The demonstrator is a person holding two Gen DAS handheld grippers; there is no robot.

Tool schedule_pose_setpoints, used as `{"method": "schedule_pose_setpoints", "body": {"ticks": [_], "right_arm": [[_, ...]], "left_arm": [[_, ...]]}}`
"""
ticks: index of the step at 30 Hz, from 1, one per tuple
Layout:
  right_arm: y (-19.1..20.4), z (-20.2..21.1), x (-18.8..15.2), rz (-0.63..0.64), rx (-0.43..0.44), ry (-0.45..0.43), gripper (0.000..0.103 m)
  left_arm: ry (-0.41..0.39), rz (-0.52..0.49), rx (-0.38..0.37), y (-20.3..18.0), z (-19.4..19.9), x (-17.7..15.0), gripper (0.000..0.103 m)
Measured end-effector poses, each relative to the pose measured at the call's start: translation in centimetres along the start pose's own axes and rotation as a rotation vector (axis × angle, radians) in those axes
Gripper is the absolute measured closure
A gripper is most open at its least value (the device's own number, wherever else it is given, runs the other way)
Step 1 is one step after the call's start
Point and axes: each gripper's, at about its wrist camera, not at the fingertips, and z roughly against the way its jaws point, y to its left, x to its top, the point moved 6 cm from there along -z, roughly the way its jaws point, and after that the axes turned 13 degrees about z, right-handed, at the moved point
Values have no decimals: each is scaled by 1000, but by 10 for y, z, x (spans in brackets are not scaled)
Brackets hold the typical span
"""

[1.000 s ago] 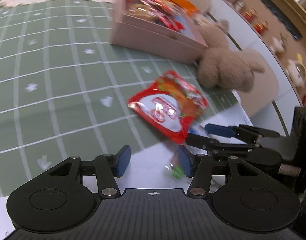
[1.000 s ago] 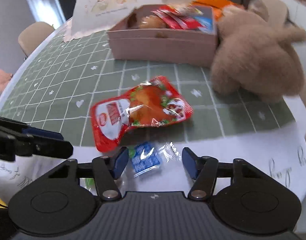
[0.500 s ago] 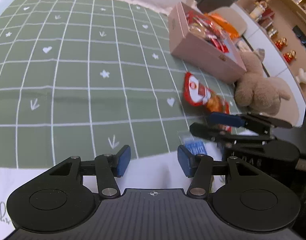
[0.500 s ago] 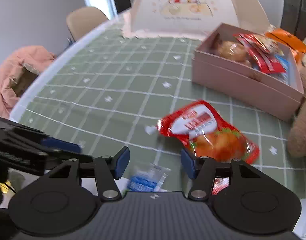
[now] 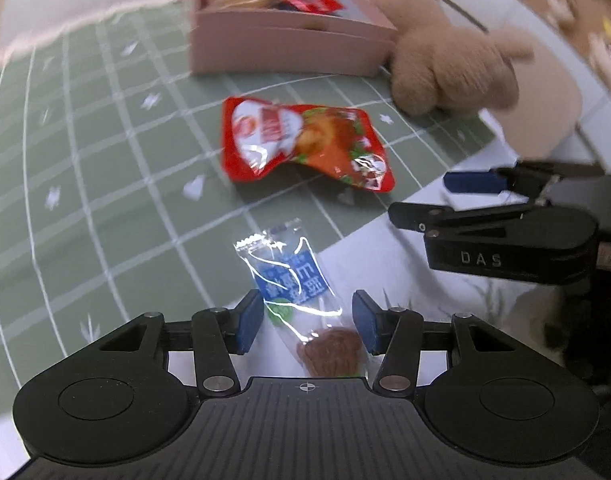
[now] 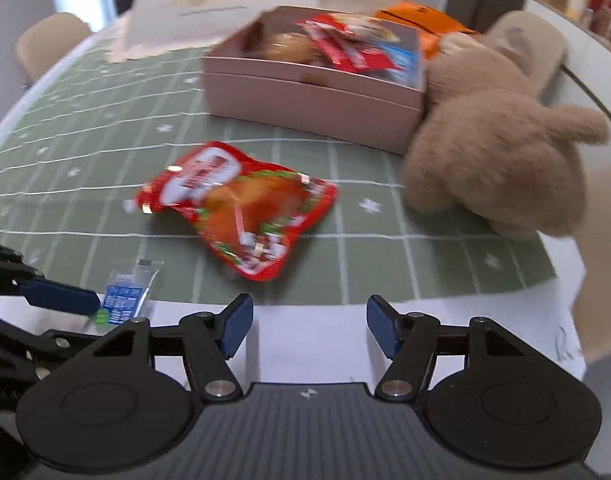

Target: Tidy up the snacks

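Note:
A small clear packet with a blue label (image 5: pixel 289 276) lies on the white table edge between the jaws of my left gripper (image 5: pixel 307 320). The jaws are closing, and the pads stand just off the packet's sides. A red snack pouch (image 5: pixel 305 148) lies flat on the green grid mat beyond it. Behind it, the pink box (image 5: pixel 285 48) holds several snacks. My right gripper (image 6: pixel 309 320) hovers over the table edge below the red pouch (image 6: pixel 241 208); its jaws are opening with nothing between them. The left gripper (image 6: pixel 45 284) reaches the small packet (image 6: pixel 125 300) from the left.
A tan plush bear (image 6: pixel 497 152) leans against the right end of the pink box (image 6: pixel 305 100). An orange packet (image 6: pixel 425 20) lies behind the box, and the illustrated box lid (image 6: pixel 221 0) stands at the back. A beige chair (image 6: pixel 49 40) sits at the far left.
The left gripper has swung back toward the table edge, and the small blue packet now lies between its jaws. The right jaws stand wider apart than before, and that view has shifted.

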Motion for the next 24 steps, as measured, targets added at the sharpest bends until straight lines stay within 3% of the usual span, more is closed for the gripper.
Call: {"method": "schedule_pose_setpoints", "body": {"ticks": [3,7,14,18,20,22,24], "right_arm": [[-5,0,-4,-30,-24,6,39],[-9,8,-4,-20,-31,-31,39],[2,9,19,66,40,-122,34],[8,-1,51,186,61,-177,29],[1,-15,68,139,89,-168,29],[-15,-36,82,4,118,-123,29],[-26,-53,88,-100,130,-89,36]], "left_arm": [[-15,-98,47,-10,-5,0,49],[-36,-125,88,-1,-3,3,50],[-87,14,182,68,20,13,52],[-77,128,122,95,30,11,52],[-87,164,109,101,34,7,52],[-96,171,116,101,37,3,52],[-104,185,120,102,38,0,52]]}}
